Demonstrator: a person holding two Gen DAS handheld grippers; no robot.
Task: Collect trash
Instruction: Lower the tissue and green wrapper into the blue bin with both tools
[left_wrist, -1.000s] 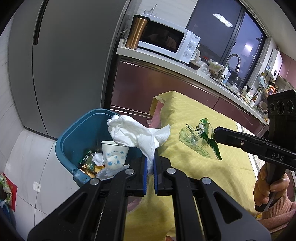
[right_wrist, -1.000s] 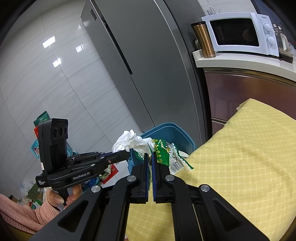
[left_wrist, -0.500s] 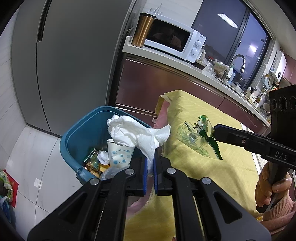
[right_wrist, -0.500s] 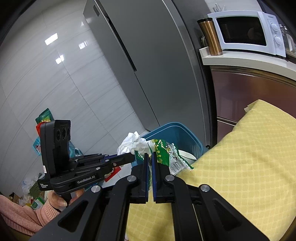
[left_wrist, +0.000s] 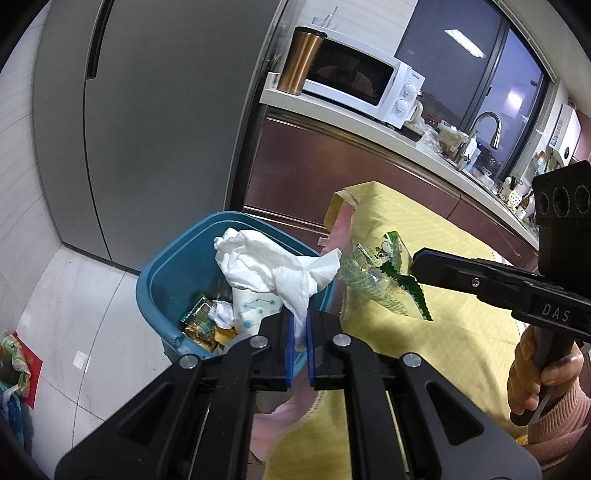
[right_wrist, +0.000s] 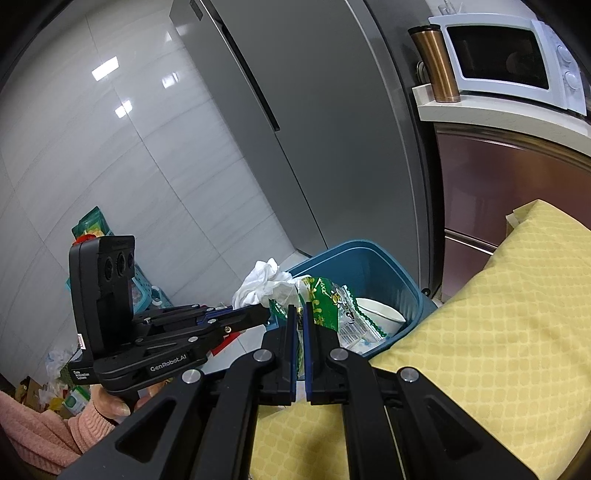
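Pinching crumpled white tissue (left_wrist: 273, 266), left gripper (left_wrist: 300, 332) holds it above blue bin (left_wrist: 166, 280); right gripper (right_wrist: 301, 325) clamps green snack wrapper (right_wrist: 332, 306) beside, near yellow tablecloth (right_wrist: 498, 314).

Bin (left_wrist: 166, 273) on the floor, between fridge (left_wrist: 159, 122) and table (left_wrist: 424, 332) edge — paper cup (left_wrist: 251, 310) and wrappers inside. Tissue (left_wrist: 273, 266) hangs above bin in left gripper (left_wrist: 300, 325); snack wrapper (right_wrist: 332, 310) just right of it — clamped in right gripper (right_wrist: 300, 332). Microwave (left_wrist: 358, 88) on the counter behind.
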